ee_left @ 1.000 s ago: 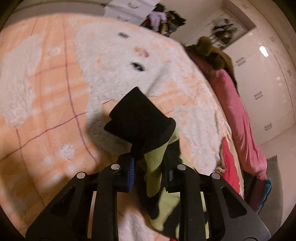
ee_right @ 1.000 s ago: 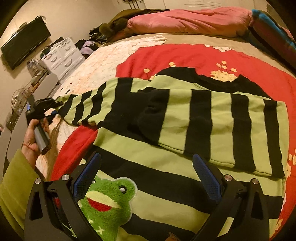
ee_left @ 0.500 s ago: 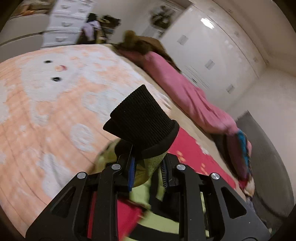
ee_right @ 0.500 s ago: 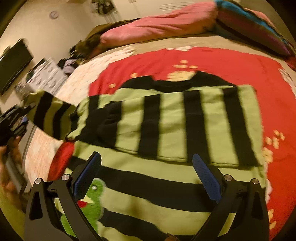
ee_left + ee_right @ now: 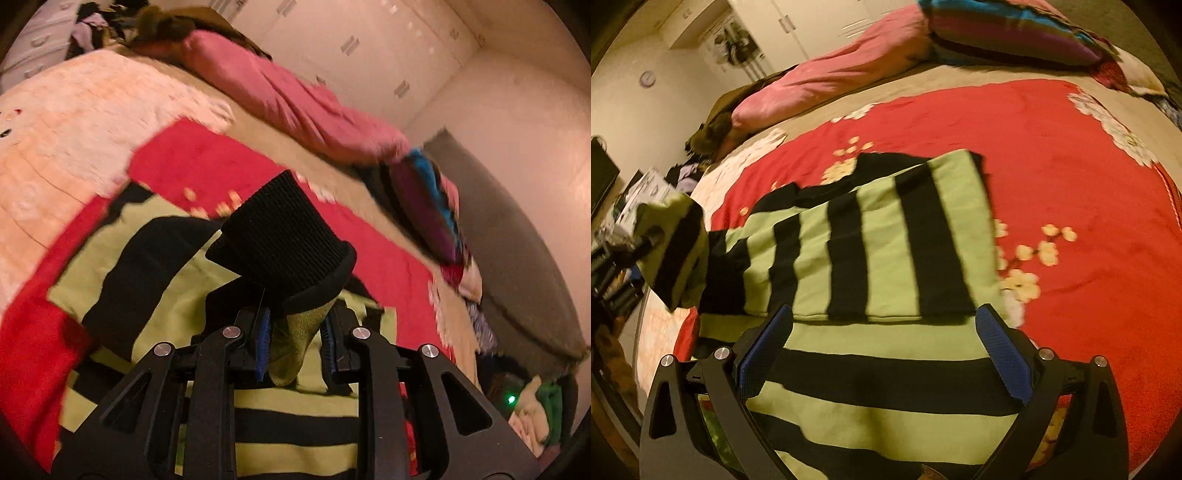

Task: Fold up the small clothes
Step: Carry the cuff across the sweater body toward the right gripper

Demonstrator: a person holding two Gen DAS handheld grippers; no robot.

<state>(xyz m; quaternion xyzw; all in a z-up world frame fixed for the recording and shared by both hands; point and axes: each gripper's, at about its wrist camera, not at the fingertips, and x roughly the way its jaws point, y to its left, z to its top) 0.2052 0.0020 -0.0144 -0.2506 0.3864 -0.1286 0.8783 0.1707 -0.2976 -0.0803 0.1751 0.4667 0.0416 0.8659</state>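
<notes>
A green and black striped sweater (image 5: 871,251) lies on a red flowered blanket (image 5: 1052,166) on the bed, one sleeve folded across its chest. My left gripper (image 5: 297,347) is shut on the other sleeve, whose black ribbed cuff (image 5: 284,240) sticks up past the fingers, held above the sweater body (image 5: 122,280). In the right wrist view that lifted sleeve (image 5: 676,247) hangs at the far left. My right gripper (image 5: 882,347) is open and empty, low over the sweater's lower part.
A pink quilt (image 5: 295,107) and a striped pillow (image 5: 1004,33) lie along the far side of the bed. A fluffy peach and white blanket (image 5: 74,122) covers the bed to the left. White wardrobes (image 5: 351,40) and a drawer unit (image 5: 646,192) stand beyond.
My left gripper has carried the sleeve from over the peach blanket to above the sweater body. The right gripper view has swung right and stayed open.
</notes>
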